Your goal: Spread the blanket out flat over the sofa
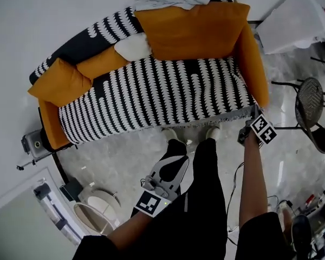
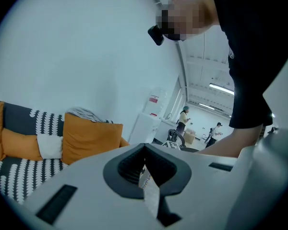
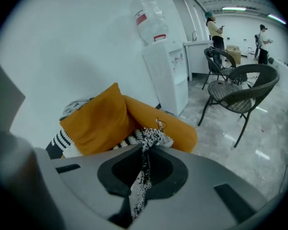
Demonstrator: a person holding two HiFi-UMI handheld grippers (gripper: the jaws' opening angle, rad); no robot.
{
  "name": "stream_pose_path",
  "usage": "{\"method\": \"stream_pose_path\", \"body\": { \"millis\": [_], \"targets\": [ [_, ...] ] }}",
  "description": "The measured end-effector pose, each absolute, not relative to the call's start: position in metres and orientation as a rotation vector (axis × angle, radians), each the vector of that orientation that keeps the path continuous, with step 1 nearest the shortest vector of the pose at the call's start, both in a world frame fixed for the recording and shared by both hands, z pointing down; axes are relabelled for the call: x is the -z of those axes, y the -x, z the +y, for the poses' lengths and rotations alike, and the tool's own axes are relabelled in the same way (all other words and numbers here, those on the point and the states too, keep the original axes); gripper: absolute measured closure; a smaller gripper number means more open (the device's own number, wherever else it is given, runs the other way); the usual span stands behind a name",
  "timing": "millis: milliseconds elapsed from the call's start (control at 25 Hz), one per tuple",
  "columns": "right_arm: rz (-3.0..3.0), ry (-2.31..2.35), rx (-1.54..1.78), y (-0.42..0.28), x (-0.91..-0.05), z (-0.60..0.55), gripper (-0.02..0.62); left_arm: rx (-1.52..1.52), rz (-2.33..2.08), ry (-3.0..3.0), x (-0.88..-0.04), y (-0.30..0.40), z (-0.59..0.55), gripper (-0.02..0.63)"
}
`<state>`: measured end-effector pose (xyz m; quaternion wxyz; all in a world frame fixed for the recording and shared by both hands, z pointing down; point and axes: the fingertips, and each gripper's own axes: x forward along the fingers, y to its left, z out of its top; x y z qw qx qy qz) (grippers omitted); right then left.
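Black-and-white patterned blanket [image 1: 151, 93] lay over the orange fabric sofa [image 1: 255, 64] seat. Right gripper [image 3: 144, 159] pinched its front-right corner. Left gripper [image 2: 146, 169], closed on small pale strip [image 2: 151, 195], hung clear of the sofa. Risk: a one-sided tug could skew the blanket or drag it off.

wicker chair [image 3: 233, 91] | white water dispenser [image 3: 165, 75] | possibly a bin [image 1: 100, 202]

Black-and-white patterned blanket [image 1: 157, 93] over orange sofa [image 1: 252, 58], orange cushions [image 1: 190, 30]
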<state>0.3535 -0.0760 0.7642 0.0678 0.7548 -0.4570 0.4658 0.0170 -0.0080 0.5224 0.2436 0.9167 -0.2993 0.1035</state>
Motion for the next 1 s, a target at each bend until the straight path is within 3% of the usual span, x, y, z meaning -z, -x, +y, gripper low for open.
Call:
{"method": "stream_pose_path", "body": {
  "millis": [520, 760, 840, 920, 1000],
  "targets": [
    [-1.208, -2.103, -1.643, -0.397, -0.905, 0.036, 0.554, -0.39, -0.784, -2.551, -0.555, -0.128, 0.053, 0.597],
    [-1.221, -1.997, -1.528, -0.423, -0.95, 0.051, 0.552, -0.43, -0.728, -2.555, -0.571, -0.162, 0.073, 0.597],
    [-1.276, -1.998, -1.491, -0.429, -0.959, 0.049, 0.518, -0.452, -0.707, -2.549, -0.583, -0.17, 0.077, 0.597],
    [-1.297, -2.026, -1.467, -0.435, -0.96, 0.053, 0.439, -0.472, -0.689, -2.53, -0.595, -0.176, 0.08, 0.597],
    [-1.315, -2.039, -1.457, -0.436, -0.955, 0.06, 0.426, -0.495, -0.678, -2.544, -0.601, -0.179, 0.08, 0.597]
  ]
}}
